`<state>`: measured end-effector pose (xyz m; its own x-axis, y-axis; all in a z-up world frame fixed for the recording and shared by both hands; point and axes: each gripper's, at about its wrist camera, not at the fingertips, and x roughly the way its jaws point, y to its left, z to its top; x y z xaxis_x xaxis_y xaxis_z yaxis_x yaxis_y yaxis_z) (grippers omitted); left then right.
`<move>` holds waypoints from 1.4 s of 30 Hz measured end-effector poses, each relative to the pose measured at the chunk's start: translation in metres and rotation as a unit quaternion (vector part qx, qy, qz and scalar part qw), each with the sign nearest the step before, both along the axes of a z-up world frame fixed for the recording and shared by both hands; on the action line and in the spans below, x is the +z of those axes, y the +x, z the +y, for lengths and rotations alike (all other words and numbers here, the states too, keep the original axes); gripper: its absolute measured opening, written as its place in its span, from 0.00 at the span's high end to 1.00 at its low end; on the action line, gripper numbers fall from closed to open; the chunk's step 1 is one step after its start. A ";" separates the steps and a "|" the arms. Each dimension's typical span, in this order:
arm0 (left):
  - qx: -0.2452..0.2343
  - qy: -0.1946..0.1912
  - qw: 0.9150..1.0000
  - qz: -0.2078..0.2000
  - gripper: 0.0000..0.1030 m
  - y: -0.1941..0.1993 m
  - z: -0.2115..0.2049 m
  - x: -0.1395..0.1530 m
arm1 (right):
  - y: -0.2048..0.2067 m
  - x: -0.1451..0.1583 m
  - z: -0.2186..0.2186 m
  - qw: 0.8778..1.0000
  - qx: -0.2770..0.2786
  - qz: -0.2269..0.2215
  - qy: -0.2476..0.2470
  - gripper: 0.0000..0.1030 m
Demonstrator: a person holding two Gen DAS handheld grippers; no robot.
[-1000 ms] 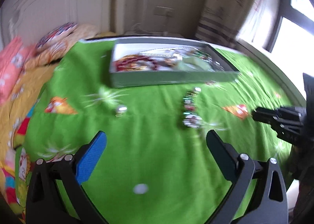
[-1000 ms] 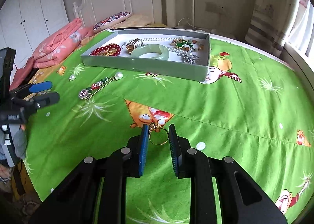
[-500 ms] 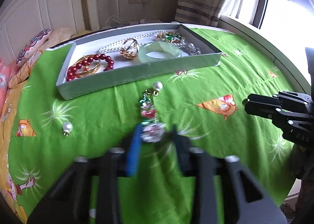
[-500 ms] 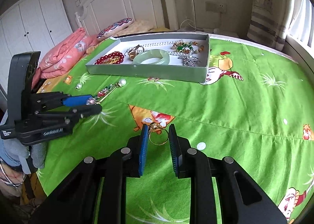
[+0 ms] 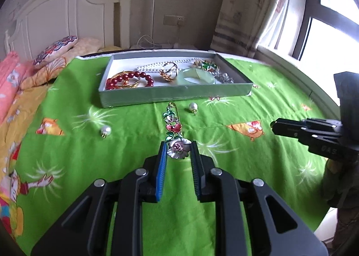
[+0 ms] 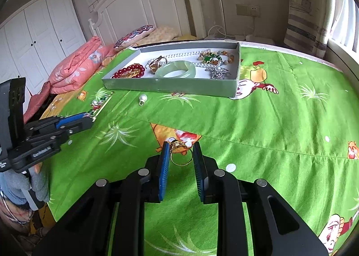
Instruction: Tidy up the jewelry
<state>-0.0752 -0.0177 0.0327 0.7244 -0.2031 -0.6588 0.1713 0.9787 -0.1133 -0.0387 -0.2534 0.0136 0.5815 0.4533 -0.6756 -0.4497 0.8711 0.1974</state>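
Observation:
A long enamelled flower brooch (image 5: 172,125) lies on the green bedsheet, pointing at the grey jewelry tray (image 5: 175,95). My left gripper (image 5: 178,147) is shut on the brooch's silver flower end. The right wrist view shows that gripper (image 6: 89,119) at the left with the brooch (image 6: 101,103) sticking out of it. My right gripper (image 6: 180,150) is shut on a gold ring (image 6: 181,158) just above the sheet. From the left wrist view its black tips (image 5: 274,124) show at the right. The tray (image 6: 170,87) holds a jade bangle (image 6: 177,69), red beads (image 6: 130,71), pearls and other pieces.
Two loose pearl earrings (image 5: 193,106) (image 5: 105,130) lie on the sheet in front of the tray; the nearer one (image 6: 143,98) shows in the right wrist view. Pink folded bedding (image 6: 76,69) and pillows sit at the left, a headboard behind, a window at the right.
My left gripper went from wide open to shut on the brooch's flower end, swinging to face the tray. The right gripper kept its hold on the ring.

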 end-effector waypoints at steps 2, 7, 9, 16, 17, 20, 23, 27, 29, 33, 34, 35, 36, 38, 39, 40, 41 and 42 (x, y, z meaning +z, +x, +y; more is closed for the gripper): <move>0.004 -0.002 1.000 -0.003 0.80 -0.003 0.004 0.002 | 0.000 0.000 -0.001 1.000 0.000 0.000 -0.001 0.78; 0.012 -0.010 1.000 -0.004 0.80 -0.006 0.010 0.003 | 0.000 0.000 -0.001 1.000 0.000 0.000 -0.002 0.78; 0.012 -0.011 1.000 -0.005 0.80 -0.007 0.010 0.004 | -0.001 0.001 0.001 1.000 -0.001 -0.002 -0.005 0.78; 0.011 -0.013 1.000 -0.019 0.80 -0.007 0.007 0.015 | -0.009 0.013 0.009 0.999 0.011 -0.032 -0.012 0.78; 0.009 -0.010 1.000 -0.021 0.80 -0.006 0.006 0.018 | -0.008 0.015 0.011 0.999 0.012 -0.035 -0.014 0.78; 0.008 -0.003 0.999 -0.033 0.80 -0.004 0.004 0.028 | -0.003 0.025 0.013 0.999 0.013 -0.043 -0.015 0.78; 0.006 -0.003 0.999 -0.042 0.80 -0.002 0.005 0.036 | 0.003 0.033 0.015 0.999 0.012 -0.050 -0.017 0.78; 0.004 0.003 0.999 -0.054 0.80 0.006 0.005 0.049 | 0.014 0.044 0.019 0.998 0.012 -0.060 -0.025 0.78; 0.004 0.003 0.998 -0.057 0.80 0.010 0.005 0.053 | 0.020 0.047 0.019 0.998 0.010 -0.062 -0.026 0.78; 0.008 0.001 0.998 -0.062 0.80 0.027 0.009 0.062 | 0.032 0.049 0.023 0.998 0.009 -0.059 -0.026 0.78; 0.009 0.003 0.998 -0.062 0.80 0.032 0.010 0.063 | 0.036 0.048 0.025 0.998 0.011 -0.058 -0.027 0.78; 0.011 0.005 0.998 -0.062 0.80 0.038 0.011 0.064 | 0.038 0.048 0.028 0.998 0.012 -0.058 -0.028 0.78; 0.012 0.006 0.998 -0.061 0.80 0.042 0.011 0.065 | 0.042 0.048 0.030 0.998 0.014 -0.058 -0.030 0.78; 0.015 0.003 0.998 -0.059 0.80 0.055 0.015 0.066 | 0.050 0.048 0.035 0.998 0.016 -0.058 -0.033 0.78; 0.017 0.001 0.998 -0.058 0.80 0.061 0.017 0.066 | 0.057 0.049 0.037 0.998 0.018 -0.058 -0.032 0.78; 0.018 -0.002 0.998 -0.057 0.80 0.067 0.018 0.066 | 0.063 0.049 0.039 0.998 0.019 -0.057 -0.032 0.78; 0.020 -0.004 0.998 -0.056 0.80 0.071 0.019 0.066 | 0.067 0.050 0.041 0.998 0.018 -0.057 -0.031 0.78; 0.022 -0.008 0.998 -0.055 0.80 0.078 0.020 0.065 | 0.075 0.051 0.043 0.998 0.018 -0.056 -0.030 0.78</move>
<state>0.0027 0.0022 0.0980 0.8006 -0.1794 -0.5717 0.1401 0.9837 -0.1126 0.0363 -0.2107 0.0642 0.6384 0.4363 -0.6341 -0.4976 0.8625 0.0924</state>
